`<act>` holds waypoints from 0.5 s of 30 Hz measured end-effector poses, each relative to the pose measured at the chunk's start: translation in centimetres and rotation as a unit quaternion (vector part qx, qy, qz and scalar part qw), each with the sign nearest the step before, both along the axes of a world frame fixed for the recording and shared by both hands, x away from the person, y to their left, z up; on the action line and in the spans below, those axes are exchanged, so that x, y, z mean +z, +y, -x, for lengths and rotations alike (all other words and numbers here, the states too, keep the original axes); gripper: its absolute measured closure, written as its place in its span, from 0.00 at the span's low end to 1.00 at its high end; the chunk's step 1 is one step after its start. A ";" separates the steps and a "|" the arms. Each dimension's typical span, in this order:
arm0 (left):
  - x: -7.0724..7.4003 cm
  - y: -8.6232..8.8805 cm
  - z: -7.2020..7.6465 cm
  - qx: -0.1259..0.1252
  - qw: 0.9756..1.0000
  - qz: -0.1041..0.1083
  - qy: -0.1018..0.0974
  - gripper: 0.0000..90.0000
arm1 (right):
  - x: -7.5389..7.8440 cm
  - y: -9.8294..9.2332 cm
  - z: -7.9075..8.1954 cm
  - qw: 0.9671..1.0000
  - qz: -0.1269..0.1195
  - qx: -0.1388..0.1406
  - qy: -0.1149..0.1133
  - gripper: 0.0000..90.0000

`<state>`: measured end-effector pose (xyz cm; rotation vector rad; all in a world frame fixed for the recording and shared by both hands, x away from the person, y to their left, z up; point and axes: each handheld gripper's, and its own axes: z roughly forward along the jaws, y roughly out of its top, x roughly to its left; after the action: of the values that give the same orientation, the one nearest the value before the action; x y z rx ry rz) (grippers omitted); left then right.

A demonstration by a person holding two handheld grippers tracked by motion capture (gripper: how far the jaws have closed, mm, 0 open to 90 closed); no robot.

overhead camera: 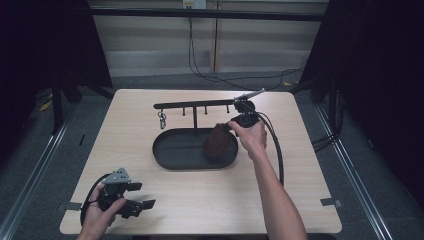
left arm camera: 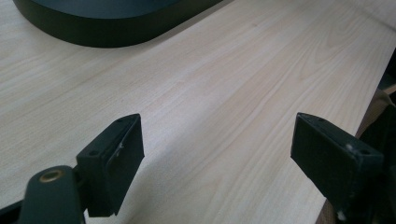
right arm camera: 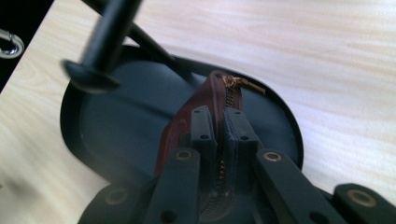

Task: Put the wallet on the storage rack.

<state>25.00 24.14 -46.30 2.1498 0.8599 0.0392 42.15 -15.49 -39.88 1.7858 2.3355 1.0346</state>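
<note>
one pouch [overhead camera: 218, 141], one tray [overhead camera: 170, 159], two grippers

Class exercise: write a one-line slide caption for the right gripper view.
Right gripper shut on the zipped top edge of a dark red pouch over the black oval tray.

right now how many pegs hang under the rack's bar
3 clear in the high view: peg left of the post, peg and peg right; more may hide behind the right gripper.

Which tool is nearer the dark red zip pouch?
Right. The right tool is clamped on the pouch over the tray; the left tool sits open near the table's front left corner.
</note>
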 end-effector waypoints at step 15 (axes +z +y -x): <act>0.0 0.0 0.0 0.000 1.000 -0.002 0.001 0.19 | -3.4 -0.8 0.5 0.999 -0.045 0.008 -0.024 0.93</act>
<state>25.02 24.13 -46.35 2.1532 0.8617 0.0389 41.68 -16.28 -43.31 1.7528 2.3137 1.1902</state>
